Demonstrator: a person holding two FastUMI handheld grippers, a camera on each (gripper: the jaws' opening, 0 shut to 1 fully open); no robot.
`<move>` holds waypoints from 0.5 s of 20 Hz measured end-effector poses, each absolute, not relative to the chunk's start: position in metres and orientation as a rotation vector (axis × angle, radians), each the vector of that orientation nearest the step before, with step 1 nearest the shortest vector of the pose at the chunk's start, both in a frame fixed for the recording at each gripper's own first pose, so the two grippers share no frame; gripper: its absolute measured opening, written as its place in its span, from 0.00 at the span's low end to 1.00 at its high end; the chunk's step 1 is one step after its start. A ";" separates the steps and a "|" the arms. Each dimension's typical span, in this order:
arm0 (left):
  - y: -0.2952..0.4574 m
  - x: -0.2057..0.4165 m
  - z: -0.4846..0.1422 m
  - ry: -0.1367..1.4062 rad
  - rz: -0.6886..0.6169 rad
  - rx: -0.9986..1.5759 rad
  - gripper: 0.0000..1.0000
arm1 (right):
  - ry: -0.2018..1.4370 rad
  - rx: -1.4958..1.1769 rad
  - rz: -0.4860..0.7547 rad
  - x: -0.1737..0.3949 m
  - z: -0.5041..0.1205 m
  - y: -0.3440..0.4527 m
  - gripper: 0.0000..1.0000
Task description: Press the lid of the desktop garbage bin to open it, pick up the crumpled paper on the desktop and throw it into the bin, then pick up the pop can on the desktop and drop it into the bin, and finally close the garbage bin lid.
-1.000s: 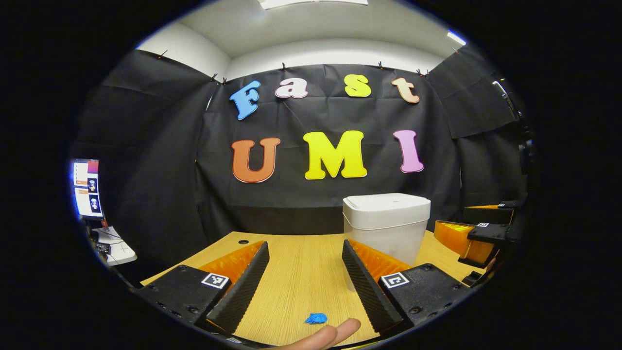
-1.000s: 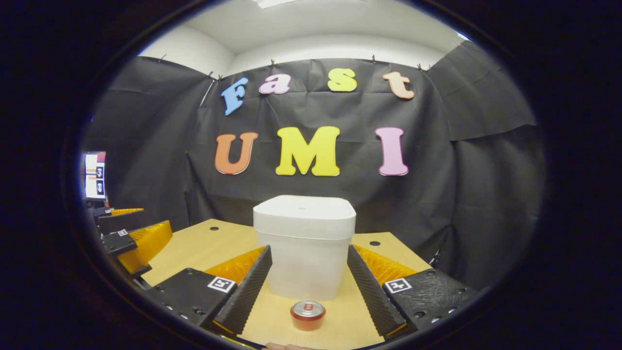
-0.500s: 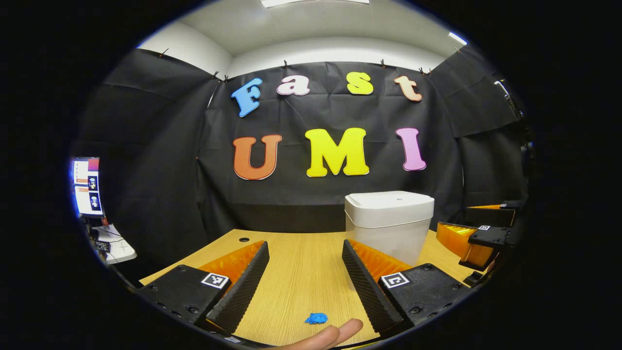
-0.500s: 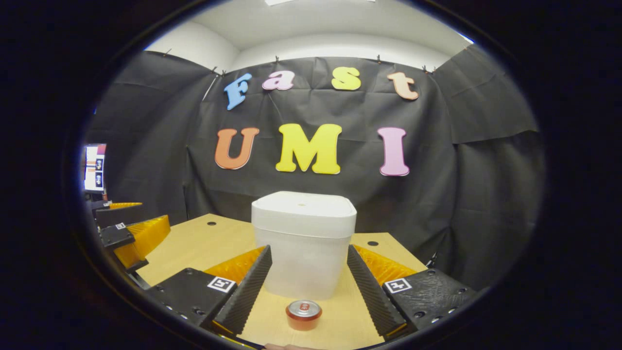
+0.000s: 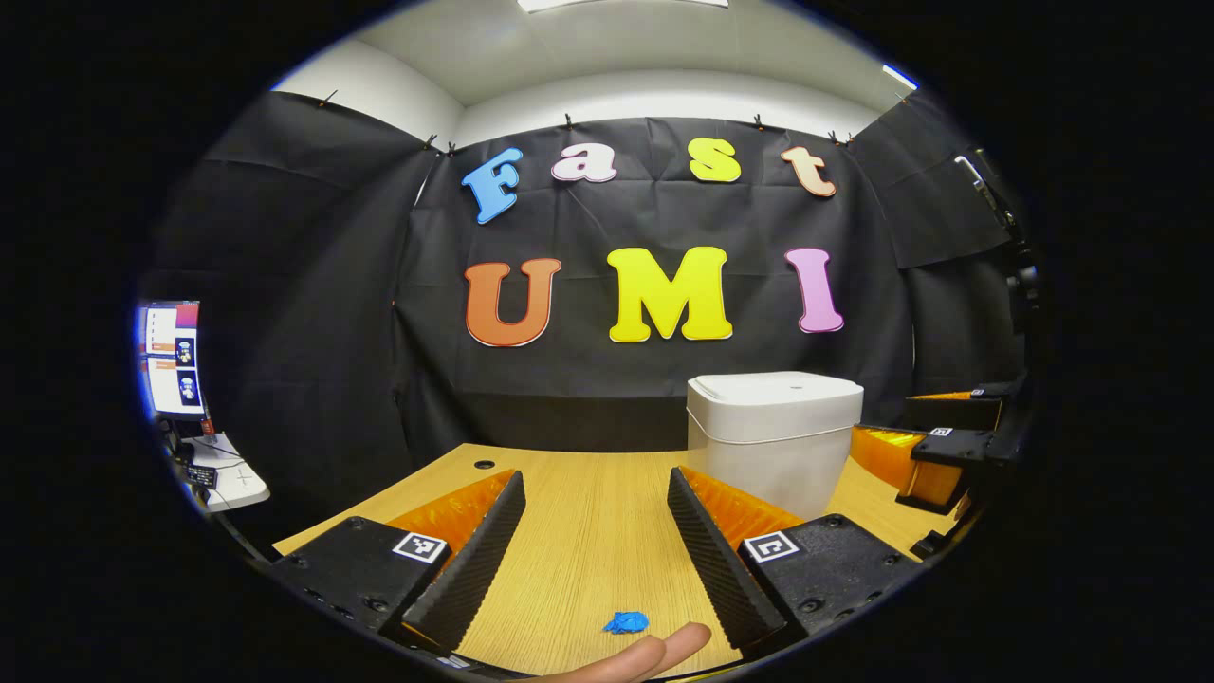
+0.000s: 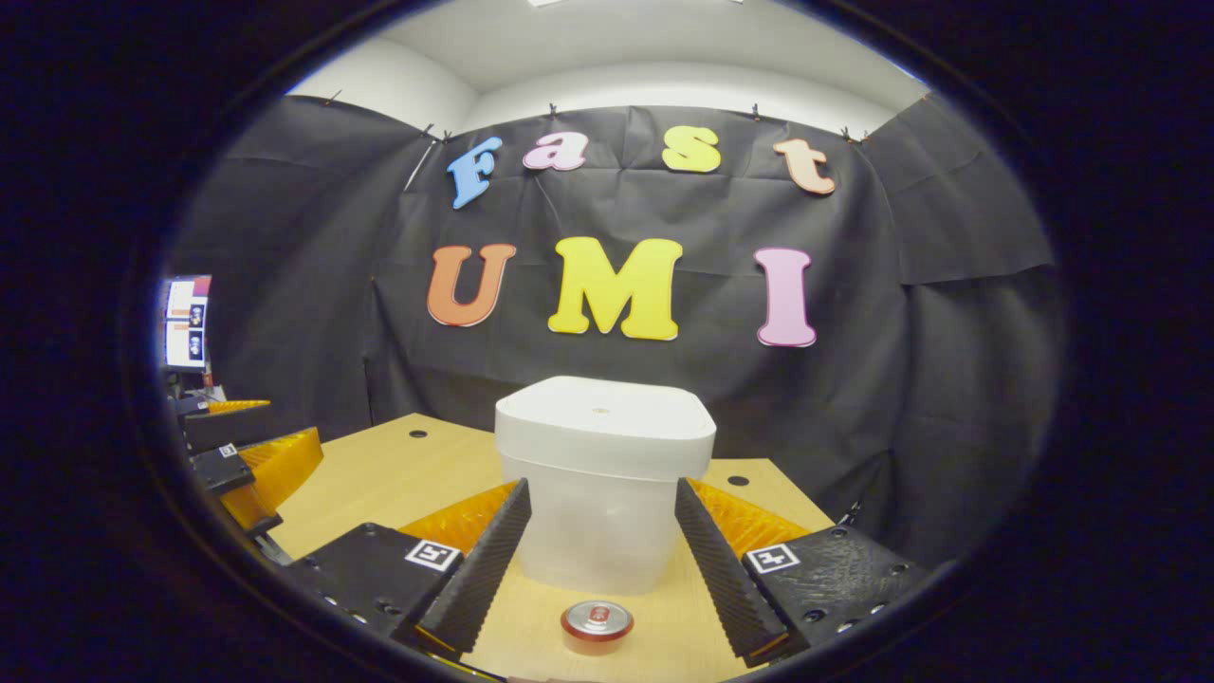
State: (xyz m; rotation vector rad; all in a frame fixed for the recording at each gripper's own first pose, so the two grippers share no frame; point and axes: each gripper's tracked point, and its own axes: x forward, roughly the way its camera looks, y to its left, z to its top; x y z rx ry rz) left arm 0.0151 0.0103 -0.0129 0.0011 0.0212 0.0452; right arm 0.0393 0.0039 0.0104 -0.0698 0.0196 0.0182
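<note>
The white desktop bin [image 6: 604, 493] stands on the wooden desk with its lid [image 6: 603, 417] down. It also appears in the left gripper view as the bin [image 5: 775, 441], to the right. A red pop can [image 6: 597, 625] stands upright in front of the bin, low between the open fingers of my right gripper [image 6: 599, 541]. A small blue crumpled paper [image 5: 626, 622] lies on the desk, near and low between the open fingers of my left gripper [image 5: 596, 536]. Nothing is held by either gripper. The right gripper [image 5: 934, 455] shows at the far right of the left gripper view, and the left gripper [image 6: 248, 465] at the far left of the right gripper view.
A person's fingertips [image 5: 645, 655] show at the bottom edge of the left gripper view, just beside the blue paper. A monitor [image 5: 173, 360] and a keyboard sit off the desk to the left. The wooden desk [image 5: 588, 512] has small cable holes at its far corners.
The right gripper has risen and moved a little closer to the bin, so the can sits lower in its view. The left gripper has turned slightly left. Both stay open.
</note>
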 end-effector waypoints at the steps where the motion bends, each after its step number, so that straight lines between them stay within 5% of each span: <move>1: 0.011 0.017 -0.015 0.030 0.048 -0.002 0.98 | 0.022 -0.063 0.019 0.046 0.016 0.004 0.92; 5: 0.017 0.023 -0.022 0.054 0.056 -0.006 0.98 | 0.019 -0.032 0.033 0.067 0.046 0.005 0.77; 10: 0.032 0.024 -0.023 0.050 0.087 -0.009 0.98 | -0.021 -0.024 0.080 0.089 0.079 0.014 0.25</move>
